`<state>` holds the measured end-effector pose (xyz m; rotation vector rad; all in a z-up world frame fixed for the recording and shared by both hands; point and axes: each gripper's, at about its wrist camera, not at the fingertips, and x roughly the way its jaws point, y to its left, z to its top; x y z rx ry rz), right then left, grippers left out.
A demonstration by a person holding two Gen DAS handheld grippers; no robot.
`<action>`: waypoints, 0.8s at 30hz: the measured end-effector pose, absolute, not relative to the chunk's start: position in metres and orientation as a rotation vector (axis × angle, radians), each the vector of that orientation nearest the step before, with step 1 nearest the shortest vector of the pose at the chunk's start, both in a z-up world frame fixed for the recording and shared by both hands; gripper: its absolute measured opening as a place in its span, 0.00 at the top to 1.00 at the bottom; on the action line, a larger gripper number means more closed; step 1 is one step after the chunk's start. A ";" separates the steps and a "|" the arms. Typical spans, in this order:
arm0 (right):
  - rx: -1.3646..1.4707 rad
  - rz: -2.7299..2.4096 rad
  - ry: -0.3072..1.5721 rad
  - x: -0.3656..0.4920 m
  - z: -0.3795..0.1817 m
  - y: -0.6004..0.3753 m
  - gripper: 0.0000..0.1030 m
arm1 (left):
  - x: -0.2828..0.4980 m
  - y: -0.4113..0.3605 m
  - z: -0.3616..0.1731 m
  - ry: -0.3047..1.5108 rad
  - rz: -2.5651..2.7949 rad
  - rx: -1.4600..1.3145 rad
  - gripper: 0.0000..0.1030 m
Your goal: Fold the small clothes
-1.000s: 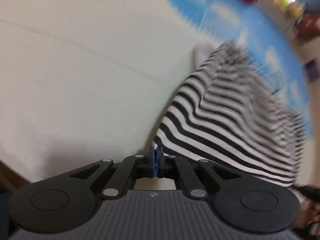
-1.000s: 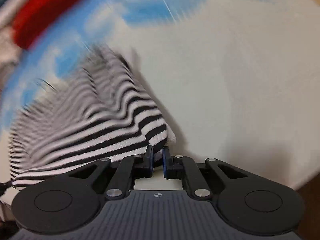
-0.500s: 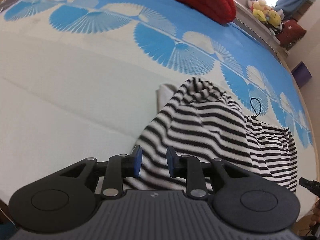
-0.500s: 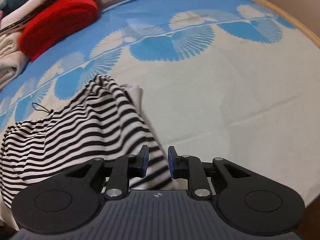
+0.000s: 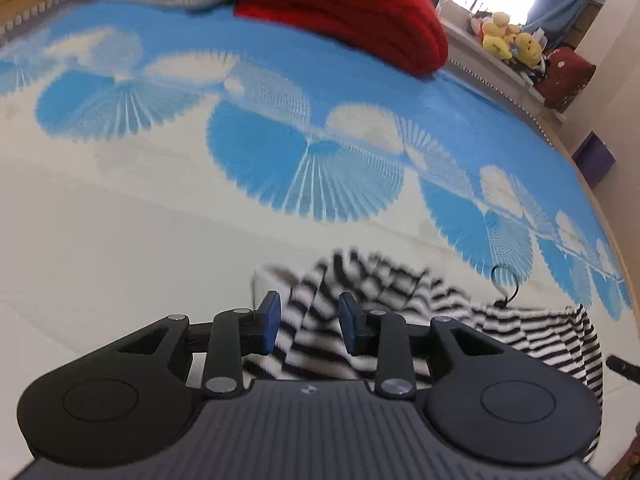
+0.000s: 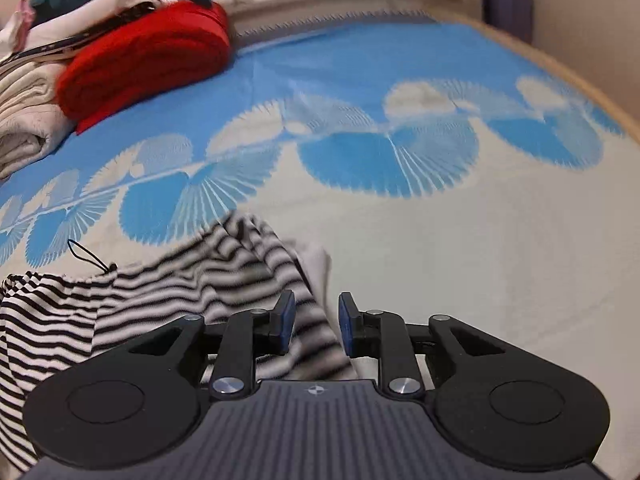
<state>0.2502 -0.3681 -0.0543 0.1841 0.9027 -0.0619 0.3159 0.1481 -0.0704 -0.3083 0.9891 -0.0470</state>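
Observation:
A small black-and-white striped garment (image 5: 400, 292) lies bunched on the bedspread (image 5: 120, 240), with a black drawstring loop (image 5: 506, 284) at its far edge. My left gripper (image 5: 308, 312) hovers just above the garment's left end. Its jaws are opening and the blue pads stand clear of the cloth lying below them. In the right wrist view the same garment (image 6: 180, 280) spreads to the left, its drawstring loop (image 6: 88, 258) showing. My right gripper (image 6: 316, 312) is over the garment's right end, jaws opening, with cloth under the gap but not pinched.
A folded red blanket (image 5: 352, 12) and pale folded textiles (image 6: 24, 120) sit at the far side of the bed. Plush toys (image 5: 508, 40) line a sill, and a purple box (image 5: 594, 158) stands beyond the bed's right edge. The blue-and-cream bedspread (image 6: 480, 260) stretches wide around the garment.
Both grippers were shut on corners of the striped garment, then opened and let it drop. Both have drawn back and tilted up, so more of the bed shows.

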 end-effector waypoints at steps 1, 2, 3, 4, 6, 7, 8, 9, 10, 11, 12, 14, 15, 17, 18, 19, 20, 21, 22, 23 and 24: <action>0.171 -0.049 0.902 0.255 -0.055 -0.365 0.69 | 0.321 0.147 -0.074 1.023 -0.038 -0.302 0.66; 0.159 -0.041 0.908 0.260 -0.058 -0.362 0.67 | 0.323 0.146 -0.073 1.002 -0.043 -0.293 0.66; 0.146 -0.040 0.915 0.264 -0.060 -0.360 0.66 | 0.325 0.146 -0.073 0.986 -0.041 -0.278 0.66; 0.132 -0.043 0.922 0.270 -0.063 -0.357 0.66 | 0.328 0.146 -0.074 0.991 -0.031 -0.273 0.66; 0.136 -0.053 0.929 0.279 -0.067 -0.355 0.67 | 0.333 0.148 -0.080 1.014 -0.038 -0.289 0.72; 0.141 -0.062 0.935 0.284 -0.070 -0.354 0.67 | 0.335 0.147 -0.081 1.014 -0.045 -0.286 0.78; 0.145 -0.075 0.939 0.289 -0.072 -0.353 0.67 | 0.337 0.146 -0.081 1.006 -0.044 -0.266 0.90; 0.153 -0.088 0.938 0.293 -0.074 -0.353 0.73 | 0.338 0.146 -0.081 0.998 -0.042 -0.251 0.99; 0.162 -0.096 0.933 0.296 -0.076 -0.353 0.82 | 0.339 0.146 -0.081 0.990 -0.039 -0.248 0.99; 0.177 -0.087 0.931 0.300 -0.077 -0.354 1.00 | 0.341 0.148 -0.080 0.976 -0.029 -0.253 0.99; 0.184 -0.084 0.924 0.303 -0.078 -0.353 0.99 | 0.340 0.151 -0.076 0.956 -0.013 -0.258 0.99; 0.176 -0.143 0.837 0.302 -0.069 -0.354 1.00 | 0.339 0.161 -0.067 0.895 0.008 -0.326 0.99; 0.198 -0.184 0.763 0.299 -0.060 -0.358 1.00 | 0.338 0.164 -0.063 0.868 0.005 -0.362 0.99; 0.251 -0.207 0.701 0.298 -0.052 -0.365 1.00 | 0.338 0.157 -0.060 0.865 0.009 -0.319 0.99; 0.251 -0.204 0.723 0.301 -0.055 -0.364 0.99 | 0.340 0.150 -0.063 0.897 0.011 -0.266 0.96; 0.241 -0.193 0.775 0.305 -0.062 -0.361 0.99 | 0.342 0.147 -0.065 0.930 0.011 -0.244 0.91; 0.232 -0.178 0.840 0.309 -0.070 -0.358 0.98 | 0.342 0.146 -0.068 0.967 -0.010 -0.249 0.80; 0.218 -0.179 0.890 0.311 -0.076 -0.355 0.94 | 0.339 0.148 -0.068 0.974 -0.018 -0.264 0.77; 0.204 -0.189 0.908 0.310 -0.077 -0.352 0.91 | 0.335 0.152 -0.063 0.946 -0.004 -0.279 0.77; 0.196 -0.195 0.898 0.307 -0.074 -0.351 0.83 | 0.330 0.157 -0.057 0.916 0.004 -0.295 0.77; 0.196 -0.187 0.878 0.304 -0.070 -0.350 0.78 | 0.324 0.162 -0.050 0.888 0.001 -0.318 0.77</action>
